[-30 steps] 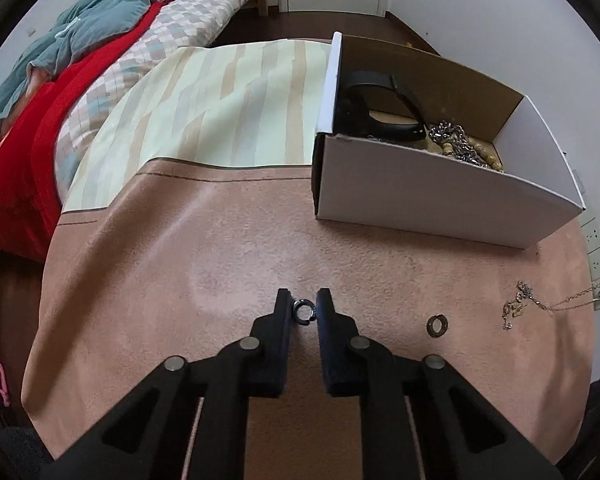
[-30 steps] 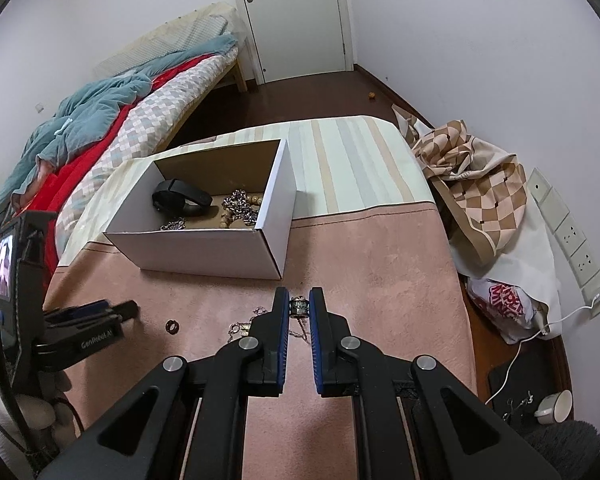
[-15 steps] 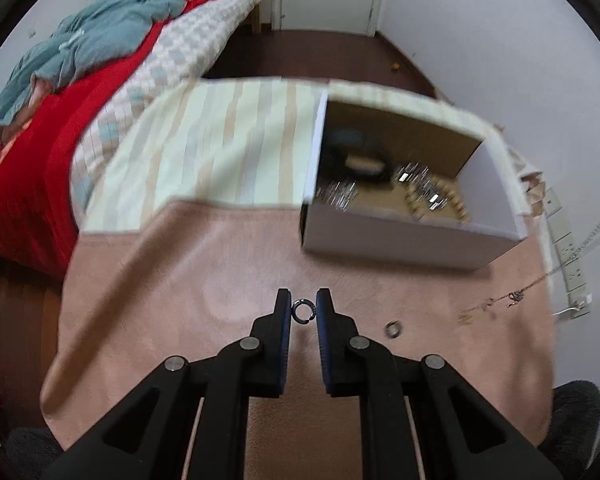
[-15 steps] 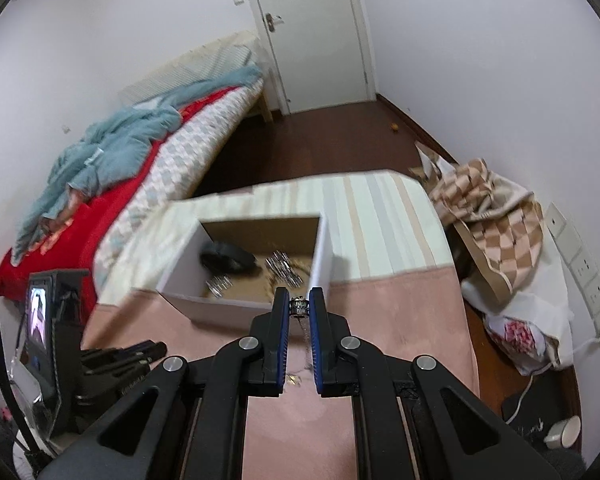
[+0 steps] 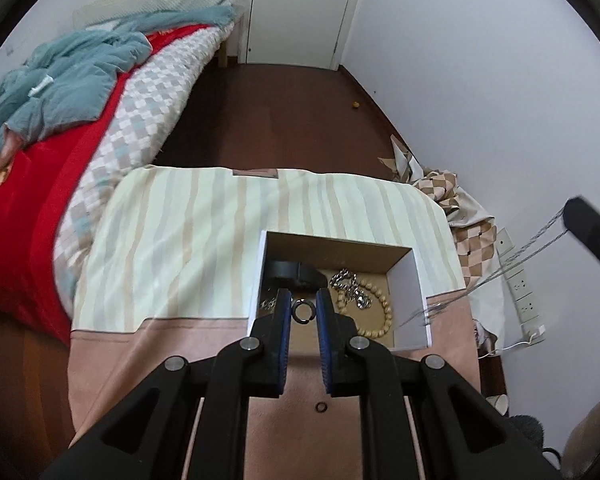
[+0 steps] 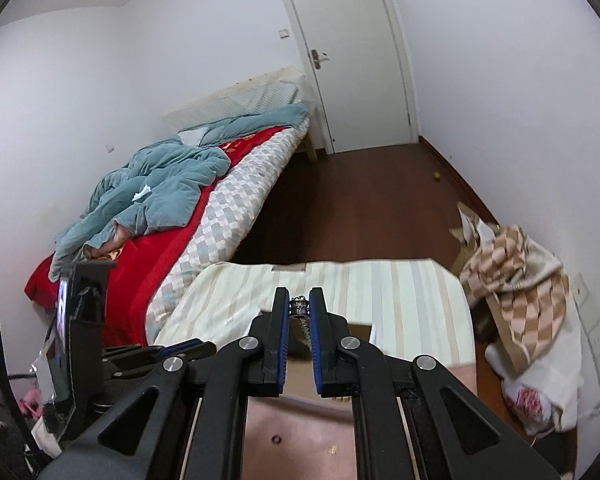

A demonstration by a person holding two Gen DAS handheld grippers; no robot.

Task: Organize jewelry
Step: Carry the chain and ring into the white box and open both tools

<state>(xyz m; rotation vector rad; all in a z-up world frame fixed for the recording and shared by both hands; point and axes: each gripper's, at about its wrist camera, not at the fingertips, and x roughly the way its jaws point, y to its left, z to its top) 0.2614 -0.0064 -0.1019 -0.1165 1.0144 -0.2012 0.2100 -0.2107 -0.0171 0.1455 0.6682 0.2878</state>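
Note:
My left gripper is shut on a small dark ring and holds it high over the near edge of the open white cardboard box. The box holds a black band, a silver chain and a beaded bracelet. My right gripper is shut on a thin silver necklace; its chain hangs down between the fingers and shows at the right of the left wrist view. A second ring lies on the pink table cover.
The table carries a striped cloth behind the box. A bed with red and teal bedding stands at the left. A checked cloth heap and a power strip lie at the right. The door is shut.
Both grippers have risen well above the table with their jewelry. The left gripper has moved from the pink cover to over the box's near edge. The necklace has left the table.

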